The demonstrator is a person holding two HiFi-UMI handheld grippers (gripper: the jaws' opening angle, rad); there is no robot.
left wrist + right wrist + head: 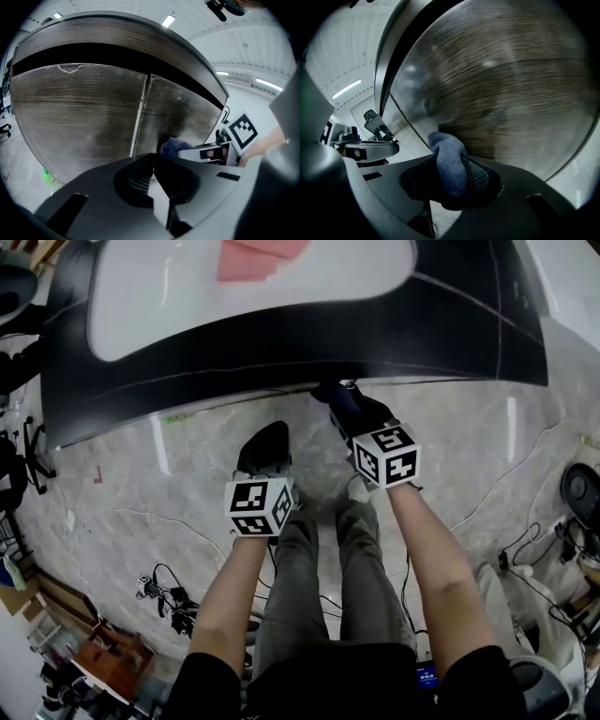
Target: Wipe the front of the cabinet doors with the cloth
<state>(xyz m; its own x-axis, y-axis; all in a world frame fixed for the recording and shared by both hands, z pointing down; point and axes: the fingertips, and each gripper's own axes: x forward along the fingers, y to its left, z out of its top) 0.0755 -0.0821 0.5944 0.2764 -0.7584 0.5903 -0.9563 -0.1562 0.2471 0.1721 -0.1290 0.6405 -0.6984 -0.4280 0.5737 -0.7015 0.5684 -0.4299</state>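
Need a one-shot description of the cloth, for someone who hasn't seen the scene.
Find the dark cabinet with wood-grain doors under a white top. At the right-hand door front, the right tool is clamped on a small wad of cloth. It is dark blue and fuzzy, unlike the flat pink piece lying up on the top.

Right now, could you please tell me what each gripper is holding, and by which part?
The right gripper holds the blue cloth by a bunched fold; the left gripper holds nothing.

Probably a lab or workshop, floor cables (172, 599), office chair (26, 454), ceiling strip lights (168, 20)
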